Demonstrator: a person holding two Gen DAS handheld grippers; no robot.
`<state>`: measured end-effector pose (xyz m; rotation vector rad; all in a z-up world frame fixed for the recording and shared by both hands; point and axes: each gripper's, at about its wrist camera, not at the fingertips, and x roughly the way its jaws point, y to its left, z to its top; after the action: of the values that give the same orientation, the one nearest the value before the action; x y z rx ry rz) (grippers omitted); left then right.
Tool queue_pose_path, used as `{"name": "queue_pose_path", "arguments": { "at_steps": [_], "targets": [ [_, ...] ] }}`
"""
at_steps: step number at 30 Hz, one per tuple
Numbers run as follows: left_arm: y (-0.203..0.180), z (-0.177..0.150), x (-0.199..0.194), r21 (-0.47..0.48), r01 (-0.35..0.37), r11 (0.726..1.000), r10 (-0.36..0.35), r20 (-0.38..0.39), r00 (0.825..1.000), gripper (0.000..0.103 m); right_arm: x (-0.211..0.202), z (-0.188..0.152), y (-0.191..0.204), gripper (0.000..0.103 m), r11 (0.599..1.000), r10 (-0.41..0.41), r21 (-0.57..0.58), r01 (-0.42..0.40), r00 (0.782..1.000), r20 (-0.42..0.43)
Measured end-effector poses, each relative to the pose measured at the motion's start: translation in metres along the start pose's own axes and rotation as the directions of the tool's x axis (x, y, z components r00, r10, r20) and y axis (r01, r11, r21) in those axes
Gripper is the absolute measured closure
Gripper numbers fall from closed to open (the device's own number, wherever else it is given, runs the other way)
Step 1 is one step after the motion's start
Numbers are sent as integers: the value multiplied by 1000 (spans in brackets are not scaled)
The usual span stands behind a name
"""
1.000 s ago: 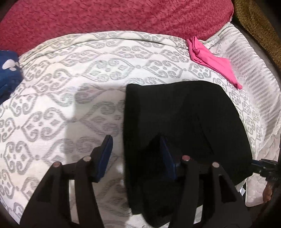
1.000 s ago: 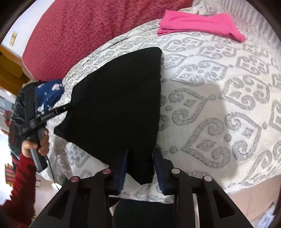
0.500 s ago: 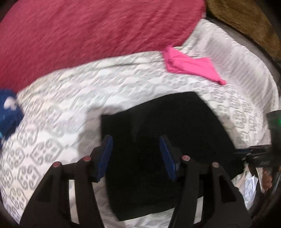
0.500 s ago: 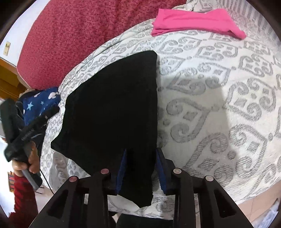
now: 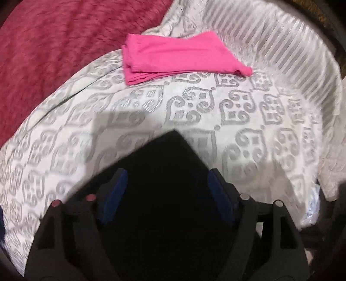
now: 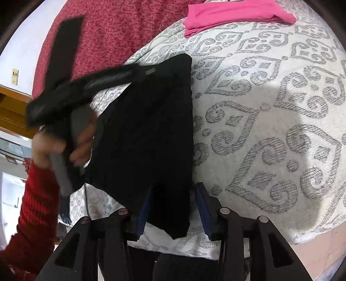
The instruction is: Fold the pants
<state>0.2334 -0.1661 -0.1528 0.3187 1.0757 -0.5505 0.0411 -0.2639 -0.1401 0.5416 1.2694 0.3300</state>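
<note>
The black pants (image 6: 147,134), a flat soft trapezoid, are laid near the front edge of the patterned woven bedspread (image 6: 270,112). Both the left gripper (image 5: 166,194) and right gripper (image 6: 173,207) are opening; the cloth seems released, between blue pads.

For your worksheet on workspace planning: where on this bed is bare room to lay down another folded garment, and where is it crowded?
Free: patterned bedspread right of the black pants, below the pink garment. Crowded: the pants' left edge, where the left gripper reaches in.
</note>
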Motion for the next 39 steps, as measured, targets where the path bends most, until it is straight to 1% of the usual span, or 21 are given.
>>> {"name": "queue_pose_path", "arguments": {
  "at_steps": [2, 4, 5, 6, 7, 8, 9, 11, 14, 16, 18, 19, 20, 21, 23, 25, 29, 30, 33, 37, 39],
  "targets": [
    [-3, 12, 13, 2, -29, 1000, 29, -19, 999, 26, 3, 2, 3, 61, 1000, 4, -2, -4, 1000, 3],
    [-4, 19, 28, -15, -25, 1000, 24, -61, 998, 26, 7, 5, 7, 63, 1000, 0, -9, 0, 1000, 8],
    [-5, 20, 33, -19, -20, 1000, 18, -76, 997, 27, 8, 5, 8, 74, 1000, -5, -12, 5, 1000, 13],
    [-7, 20, 38, -15, -25, 1000, 23, -86, 996, 49, 10, 5, 9, 80, 1000, -12, -17, 12, 1000, 16],
    [-10, 20, 43, -9, -28, 1000, 27, -102, 994, 60, 11, 4, 11, 84, 1000, -12, -19, 13, 1000, 21],
    [-11, 19, 44, -26, -16, 1000, 13, -102, 995, 70, 11, 3, 13, 86, 1000, -19, -21, 19, 999, 39],
    [-11, 20, 42, -36, -26, 999, 22, -88, 996, 83, 11, 1, 15, 86, 999, -24, -23, 25, 999, 45],
    [-10, 22, 37, -64, -43, 997, 39, -58, 998, 86, 9, -3, 18, 91, 1000, -28, -11, 29, 998, 61],
    [3, 27, 36, -164, 11, 986, -19, -49, 999, 87, 6, -14, 20, 92, 999, -46, -5, 46, 997, 64],
    [9, 30, 32, -207, 44, 977, -49, -19, 999, 86, 4, -19, 14, 91, 999, -40, 5, 39, 997, 67],
    [10, 31, 21, -214, 54, 975, -52, 15, 999, 76, 0, -17, 8, 85, 999, -12, 41, 10, 999, 49],
    [10, 30, 13, -212, 43, 976, -36, 33, 999, 72, -6, -17, 8, 83, 999, -22, 39, 20, 998, 51],
    [9, 27, -2, -194, 26, 981, -13, 65, 998, 60, -11, -16, 8, 82, 999, -40, 24, 38, 997, 64],
    [10, 28, -10, -172, 16, 985, 0, 90, 996, 43, -19, -16, 12, 80, 997, -78, -9, 79, 992, 96],
    [6, 20, -42, -117, -35, 993, 55, 172, 984, 29, -31, -15, 18, 62, 988, -135, -51, 144, 979, 152],
    [5, 11, -62, -92, -66, 994, 84, 212, 974, 29, -40, -14, 18, 54, 985, -146, -62, 162, 968, 205],
    [15, -2, -86, -96, -65, 993, 86, 233, 969, 28, -48, -11, 11, 53, 988, -151, 23, 151, 951, 271],
    [17, -8, -90, -101, -63, 993, 86, 238, 968, 28, -48, -10, 12, 53, 987, -156, 21, 157, 945, 287],
    [20, -23, -102, -112, -83, 990, 108, 240, 965, 27, -49, -9, 20, 53, 975, -210, -2, 223, 925, 317],
    [27, -41, -115, -125, -117, 985, 146, 257, 955, 26, -44, 3, 31, 53, 981, -184, -9, 196, 934, 306],
    [31, -50, -118, -136, -131, 982, 163, 261, 951, 26, -43, 9, 37, 53, 977, -195, -23, 212, 935, 297]
  ]
}}
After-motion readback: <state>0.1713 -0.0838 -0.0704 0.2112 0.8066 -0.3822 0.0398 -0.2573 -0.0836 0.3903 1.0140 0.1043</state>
